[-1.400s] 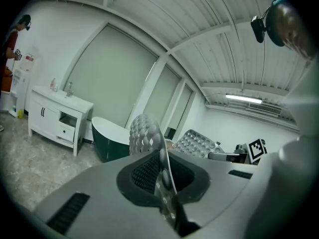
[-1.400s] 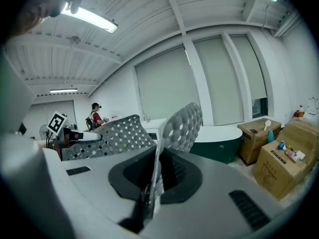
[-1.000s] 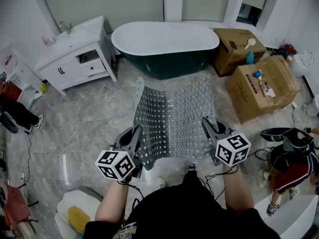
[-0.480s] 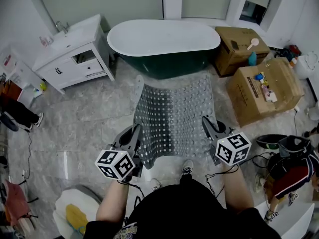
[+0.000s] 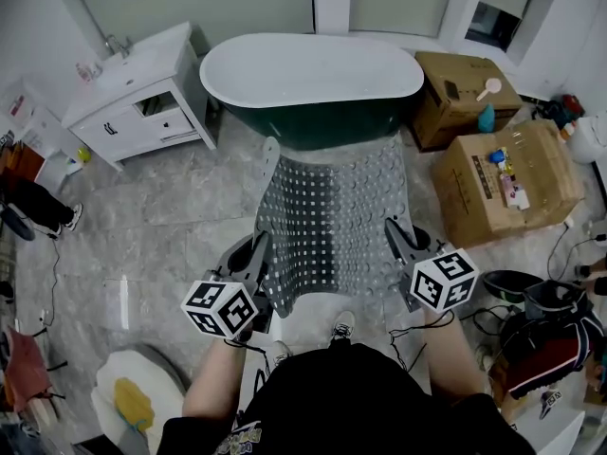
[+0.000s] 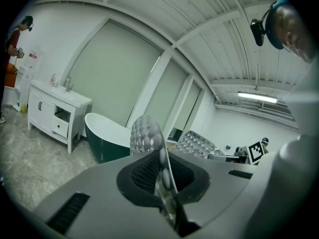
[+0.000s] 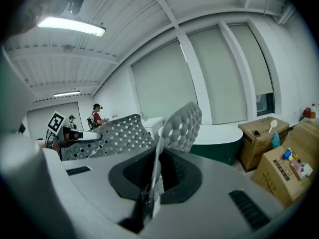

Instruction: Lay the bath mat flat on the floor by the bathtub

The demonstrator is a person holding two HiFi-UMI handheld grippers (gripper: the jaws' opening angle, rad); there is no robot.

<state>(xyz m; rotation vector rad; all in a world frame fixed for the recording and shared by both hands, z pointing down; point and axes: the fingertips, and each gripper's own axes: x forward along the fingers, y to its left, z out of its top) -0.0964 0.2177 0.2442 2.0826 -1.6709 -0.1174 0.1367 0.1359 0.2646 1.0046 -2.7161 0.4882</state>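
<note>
From the head view, the grey perforated bath mat [image 5: 332, 221] is stretched between the left gripper [image 5: 256, 252] and the right gripper [image 5: 394, 237]. It hangs above the marble floor [image 5: 171, 226], with its far edge toward the green bathtub [image 5: 313, 74]. Print on the cardboard boxes [image 5: 503, 178] is too small to read.

In the left gripper view, the jaws are clamped on the mat's edge.

In the right gripper view, the jaws pinch the opposite edge.

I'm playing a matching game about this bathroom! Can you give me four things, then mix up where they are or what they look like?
1 bath mat
2 bathtub
3 white cabinet
4 cardboard boxes

A left of the bathtub
B held up, not flat on the floor
C right of the bathtub
D white inside, dark green outside

Pairs: 1-B, 2-D, 3-A, 4-C
</note>
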